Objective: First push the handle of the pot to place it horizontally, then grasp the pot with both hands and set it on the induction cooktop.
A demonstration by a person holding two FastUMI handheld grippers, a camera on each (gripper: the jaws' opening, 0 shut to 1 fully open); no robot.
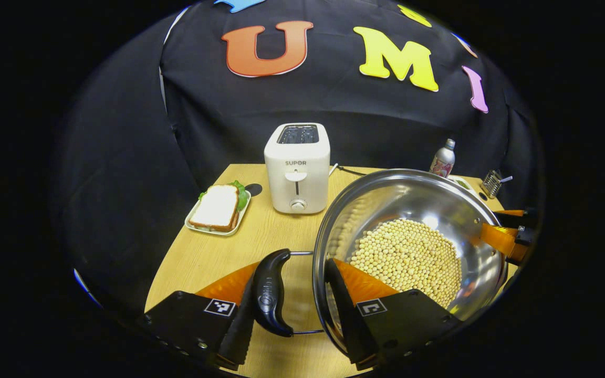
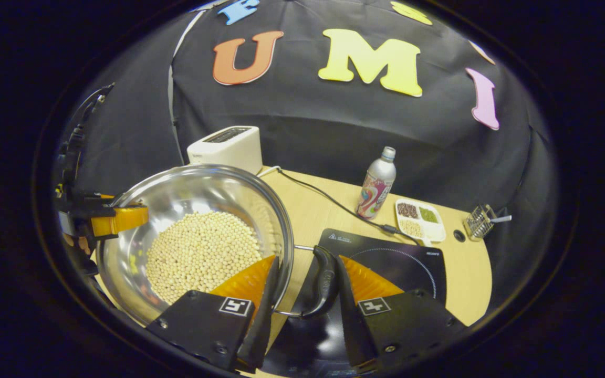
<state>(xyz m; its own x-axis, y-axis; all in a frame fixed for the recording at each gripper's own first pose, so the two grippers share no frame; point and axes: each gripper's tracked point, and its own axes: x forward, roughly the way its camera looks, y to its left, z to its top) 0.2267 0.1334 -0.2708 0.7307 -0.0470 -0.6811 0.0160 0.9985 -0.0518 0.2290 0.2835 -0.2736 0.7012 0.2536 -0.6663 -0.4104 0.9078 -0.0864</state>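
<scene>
The steel pot (image 1: 413, 197) holds a bed of soybeans (image 1: 407, 257). My left gripper (image 1: 292, 277) clamps its near side: one finger presses the outer face of the black handle (image 1: 271, 294), the other sits inside the rim. My right gripper (image 2: 308, 262) grips the opposite black handle (image 2: 325, 278) the same way, one finger inside the pot (image 2: 197, 189). Both handles stick out level. The black induction cooktop (image 2: 386, 262) lies just right of the pot. Each view shows the other gripper at the far rim: the right gripper (image 1: 502, 236) and the left gripper (image 2: 118, 219).
A white toaster (image 1: 297, 168) stands at the back of the wooden table (image 1: 213, 257), with a sandwich on a plate (image 1: 218, 210) to its left. Behind the cooktop are a bottle (image 2: 376, 186), a divided tray of beans (image 2: 419, 218), a wire basket (image 2: 480, 220) and a power cable (image 2: 334, 202).
</scene>
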